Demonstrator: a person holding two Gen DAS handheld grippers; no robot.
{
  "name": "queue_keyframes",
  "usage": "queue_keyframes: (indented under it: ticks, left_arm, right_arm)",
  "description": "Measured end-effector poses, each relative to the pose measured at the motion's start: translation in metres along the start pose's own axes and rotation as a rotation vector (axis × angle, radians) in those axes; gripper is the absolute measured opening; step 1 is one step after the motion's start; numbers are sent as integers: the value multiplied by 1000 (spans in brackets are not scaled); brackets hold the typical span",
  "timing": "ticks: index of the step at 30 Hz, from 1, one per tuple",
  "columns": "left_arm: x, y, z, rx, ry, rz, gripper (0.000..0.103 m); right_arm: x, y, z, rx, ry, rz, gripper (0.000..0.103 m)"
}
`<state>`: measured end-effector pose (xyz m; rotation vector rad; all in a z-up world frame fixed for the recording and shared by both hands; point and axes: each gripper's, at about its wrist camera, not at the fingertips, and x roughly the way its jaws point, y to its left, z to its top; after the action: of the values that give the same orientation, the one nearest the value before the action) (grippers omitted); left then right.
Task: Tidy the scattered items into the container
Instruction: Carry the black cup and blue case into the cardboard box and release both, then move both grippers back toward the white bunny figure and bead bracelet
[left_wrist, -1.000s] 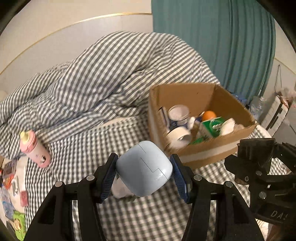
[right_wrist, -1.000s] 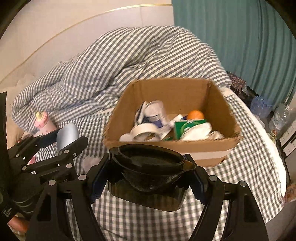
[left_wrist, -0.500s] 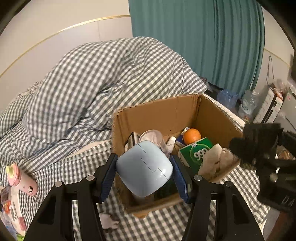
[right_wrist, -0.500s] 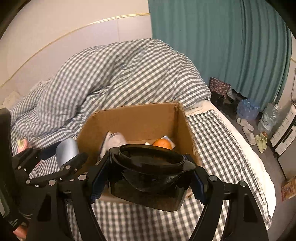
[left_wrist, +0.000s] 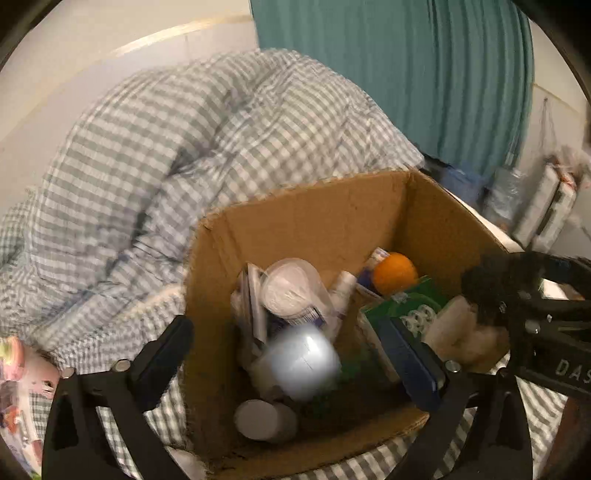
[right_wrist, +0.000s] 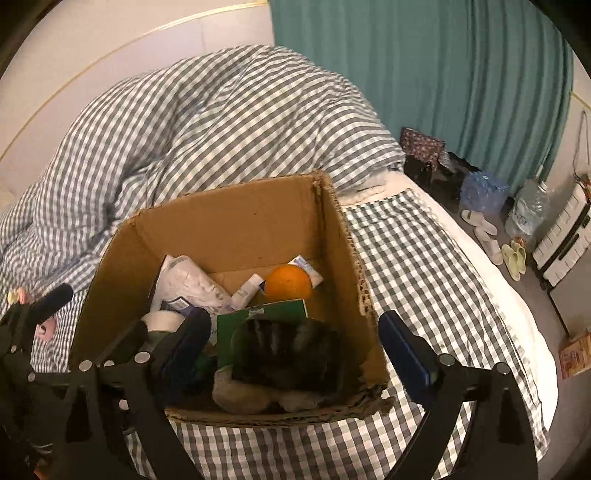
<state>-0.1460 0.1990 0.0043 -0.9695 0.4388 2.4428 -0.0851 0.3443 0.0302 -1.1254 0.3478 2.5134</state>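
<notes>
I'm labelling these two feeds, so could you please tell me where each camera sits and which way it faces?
Left wrist: on the left gripper, looking down into the cardboard box; its open fingers frame a blurred pale-blue case, and the right gripper shows at right.
Right wrist: on the right gripper, over the box's near right part; open fingers frame a black bowl, with the left gripper at left.
Shared: box, orange, gingham duvet, teal curtain.

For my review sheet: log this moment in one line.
left gripper: open | blue case: dropping | right gripper: open | black bowl: in box
</notes>
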Motion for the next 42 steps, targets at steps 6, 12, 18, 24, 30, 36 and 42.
queue_keyframes:
  ticks: [6, 12, 18, 24, 30, 36, 42]
  left_arm:
    - [-7, 11, 0, -27, 12, 13, 103]
    - [-32, 24, 3, -53, -12, 24, 103]
    - [-74, 41, -3, -70, -52, 53, 103]
    - [-121, 73, -26, -115, -79, 96, 103]
    - [-147, 112, -72, -176, -47, 164, 103]
    - [-155, 139, -127, -239, 3, 208, 103]
    - [-141, 156, -177, -304, 73, 210, 103]
  right_arm:
    - [-15, 4, 1, -8, -20, 7, 92]
    - [-39, 14, -1, -18, -41, 24, 92]
    - [-83, 30, -9, -38, -81, 65, 92]
    - [-123, 59, -29, -90, -115, 100, 92]
    - [-142, 101, -62, -153, -107, 148, 92]
    - [-143, 144, -97, -231, -72, 180, 92]
    - [-136, 180, -124, -291, -34, 212, 92]
